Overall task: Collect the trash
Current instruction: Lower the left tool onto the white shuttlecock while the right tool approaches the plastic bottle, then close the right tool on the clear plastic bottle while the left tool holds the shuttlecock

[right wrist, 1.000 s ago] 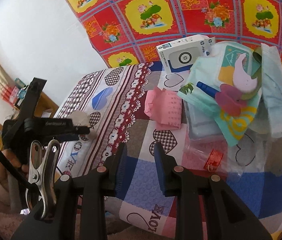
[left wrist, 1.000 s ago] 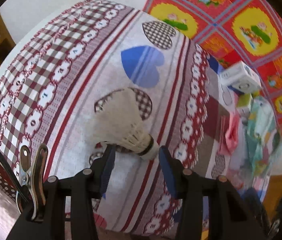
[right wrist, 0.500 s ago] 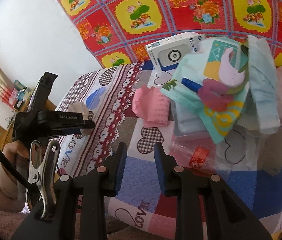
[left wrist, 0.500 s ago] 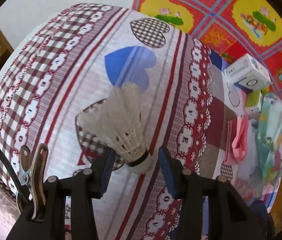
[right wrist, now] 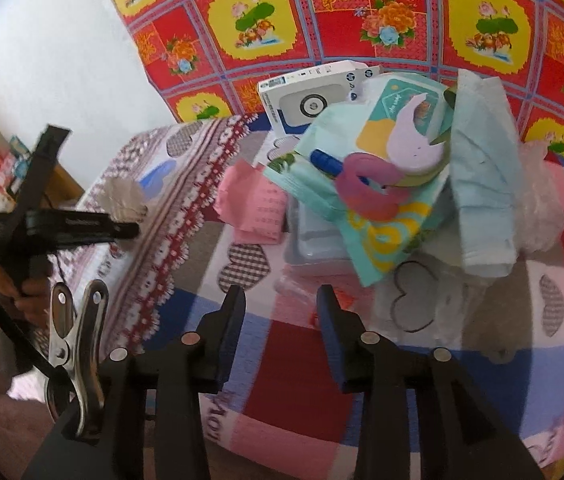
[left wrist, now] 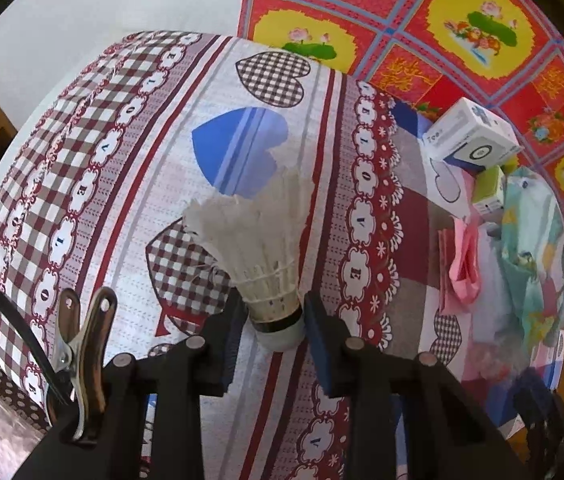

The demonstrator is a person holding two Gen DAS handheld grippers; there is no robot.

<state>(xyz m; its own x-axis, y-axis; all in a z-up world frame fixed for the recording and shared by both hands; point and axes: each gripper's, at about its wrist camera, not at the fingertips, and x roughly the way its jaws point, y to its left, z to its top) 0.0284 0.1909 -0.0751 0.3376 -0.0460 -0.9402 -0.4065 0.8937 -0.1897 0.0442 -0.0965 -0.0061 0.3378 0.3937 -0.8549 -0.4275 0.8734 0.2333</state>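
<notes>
The left gripper is closing on the shuttlecock, its round cork base between the jaws. It looks light; the feathers bend easily, so hold the hard base.

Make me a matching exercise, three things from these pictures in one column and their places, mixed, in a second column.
Things:
1. shuttlecock
2. white box
3. pink folded paper

Places:
A. at the back, against the red flowered cloth
B. between the fingers of the left gripper
C. flat on the bedsheet, left of the pile of packets

Pairs: 1-B, 2-A, 3-C
</notes>
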